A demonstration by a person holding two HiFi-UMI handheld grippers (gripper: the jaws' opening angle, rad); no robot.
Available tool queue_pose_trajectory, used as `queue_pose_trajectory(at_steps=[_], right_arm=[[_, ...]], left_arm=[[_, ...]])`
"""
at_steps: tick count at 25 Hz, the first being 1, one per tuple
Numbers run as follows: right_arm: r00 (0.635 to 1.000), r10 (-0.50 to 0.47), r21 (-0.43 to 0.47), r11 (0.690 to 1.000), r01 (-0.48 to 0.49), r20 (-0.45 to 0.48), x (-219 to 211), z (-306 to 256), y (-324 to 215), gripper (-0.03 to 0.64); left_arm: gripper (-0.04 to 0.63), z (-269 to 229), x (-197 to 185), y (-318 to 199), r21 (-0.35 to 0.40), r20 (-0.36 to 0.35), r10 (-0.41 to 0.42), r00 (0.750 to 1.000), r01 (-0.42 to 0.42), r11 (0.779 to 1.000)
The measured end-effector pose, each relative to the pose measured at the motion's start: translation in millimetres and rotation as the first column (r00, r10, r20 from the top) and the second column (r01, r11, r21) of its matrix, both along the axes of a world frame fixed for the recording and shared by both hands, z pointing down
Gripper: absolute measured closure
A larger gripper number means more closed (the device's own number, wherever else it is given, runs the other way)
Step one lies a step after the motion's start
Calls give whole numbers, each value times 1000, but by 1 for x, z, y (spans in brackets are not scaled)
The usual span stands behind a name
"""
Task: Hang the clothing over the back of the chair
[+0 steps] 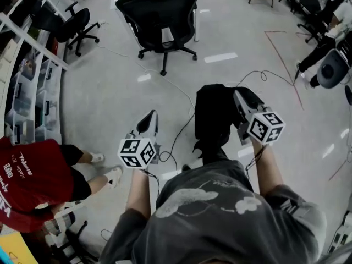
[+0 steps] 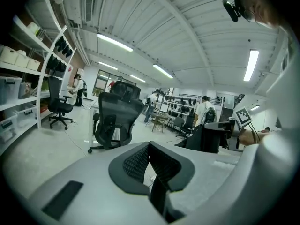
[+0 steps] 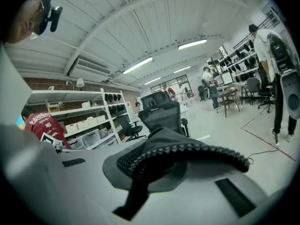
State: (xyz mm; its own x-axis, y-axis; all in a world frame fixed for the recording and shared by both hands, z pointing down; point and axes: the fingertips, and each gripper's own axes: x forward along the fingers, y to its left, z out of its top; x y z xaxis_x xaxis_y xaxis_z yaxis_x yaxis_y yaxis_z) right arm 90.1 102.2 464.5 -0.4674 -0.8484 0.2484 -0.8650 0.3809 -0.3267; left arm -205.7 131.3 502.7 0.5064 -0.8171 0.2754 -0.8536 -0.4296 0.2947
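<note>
A black garment (image 1: 214,120) hangs from my right gripper (image 1: 237,95), which is shut on its upper edge. In the right gripper view the dark cloth (image 3: 187,146) bunches over the closed jaws (image 3: 154,142). My left gripper (image 1: 151,117) is level with it on the left, shut and holding nothing; its jaws (image 2: 149,146) meet at the tips. The black mesh office chair (image 1: 159,15) stands ahead on the grey floor with its back toward me, also seen as the chair (image 2: 117,116) and the chair (image 3: 161,111). From the left gripper view the garment (image 2: 208,137) hangs to the right.
A second black chair (image 1: 71,23) stands by the white shelving (image 1: 27,92) on the left. A person in a red shirt (image 1: 33,175) crouches at lower left. Cables (image 1: 176,92) trail across the floor. More people and chairs (image 1: 324,32) are at the far right.
</note>
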Motion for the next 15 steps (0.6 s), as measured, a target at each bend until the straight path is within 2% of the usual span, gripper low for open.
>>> queue_pose_trajectory(at_steps=[3,8,15], right_arm=[[1000,-5,-5,1000,6,24,17,1,-52,620],[997,-46,42,998,43,70,44,-20,-148,620],[988,-139,64,989,135,73,70,-28,-254,620]], left_arm=[[594,-4,6,-46,-1,4,-40,999,40,999],[594,-20,32,-132,19,33,-73,997,72,997],[594,-55,60,-239,108,73,-154,985,146,983]])
